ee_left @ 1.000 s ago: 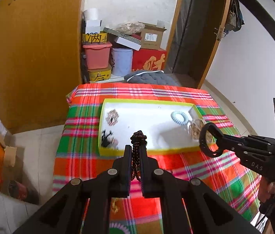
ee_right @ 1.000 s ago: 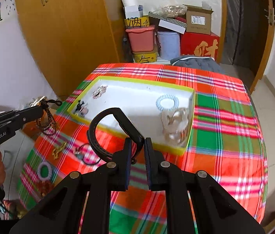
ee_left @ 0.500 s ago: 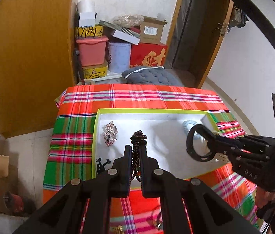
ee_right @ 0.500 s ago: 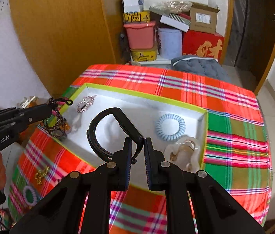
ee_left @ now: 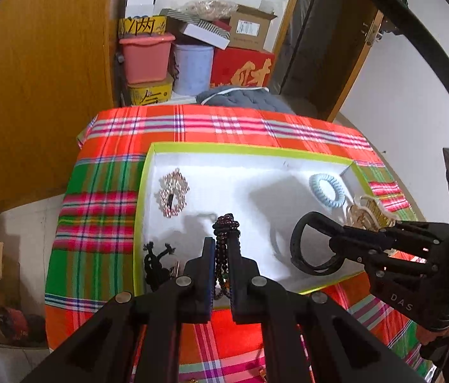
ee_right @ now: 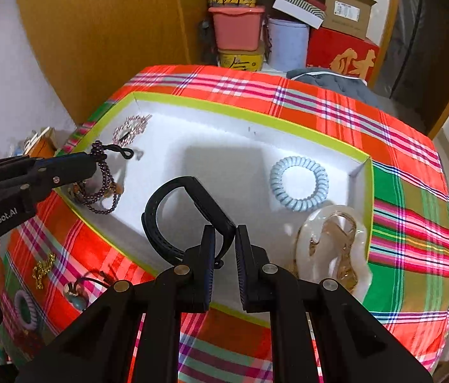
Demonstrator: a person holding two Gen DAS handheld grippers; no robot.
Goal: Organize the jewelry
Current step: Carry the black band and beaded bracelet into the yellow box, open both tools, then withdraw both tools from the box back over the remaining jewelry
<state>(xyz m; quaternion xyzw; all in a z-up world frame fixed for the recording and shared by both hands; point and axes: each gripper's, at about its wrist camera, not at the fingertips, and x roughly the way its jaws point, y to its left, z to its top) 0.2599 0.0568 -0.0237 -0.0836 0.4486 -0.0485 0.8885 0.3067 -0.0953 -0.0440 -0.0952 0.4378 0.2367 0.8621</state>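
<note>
While both pairs of tongs hang over the white tray (ee_right: 250, 118), each is pinching a piece; the left tongs (ee_left: 222, 249) are pressed together on a dark beaded bracelet (ee_left: 224, 233), its loops dangling above the tray's near-left part, and the right tongs (ee_right: 225, 239) are clamped on a black band (ee_right: 164, 214) held over the middle. Probably both are carried so as to be set down inside; a blue coil tie (ee_right: 299, 183), a sparkly brooch (ee_left: 173, 196) and a shell dish (ee_right: 333, 245) already lie apart there, while 3 or so pieces wait on the plaid tabletop (ee_right: 412, 223), including a gold chain (ee_right: 42, 269).
</note>
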